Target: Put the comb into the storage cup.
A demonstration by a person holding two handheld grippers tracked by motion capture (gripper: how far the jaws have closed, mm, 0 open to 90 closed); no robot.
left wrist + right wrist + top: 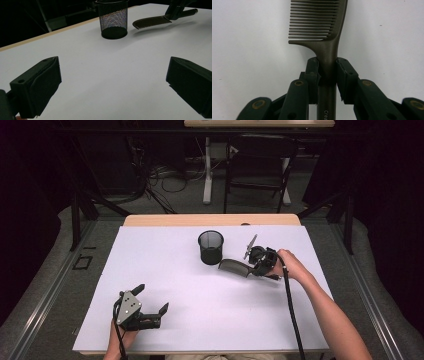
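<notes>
The white bench (200,320) carries a mesh cup (210,247) at its far middle. Just right of it the right claw (250,268) is clamped on the comb's (234,266) handle, its long axis level, teeth end toward the cup. The left claw (152,300) rests near-left, jaws apart, empty.

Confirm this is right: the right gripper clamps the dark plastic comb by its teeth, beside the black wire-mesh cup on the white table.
Not quite. The right gripper clamps the dark plastic comb by its handle, not its teeth, as the right gripper view shows. It is beside the black wire-mesh cup on the white table.
</notes>
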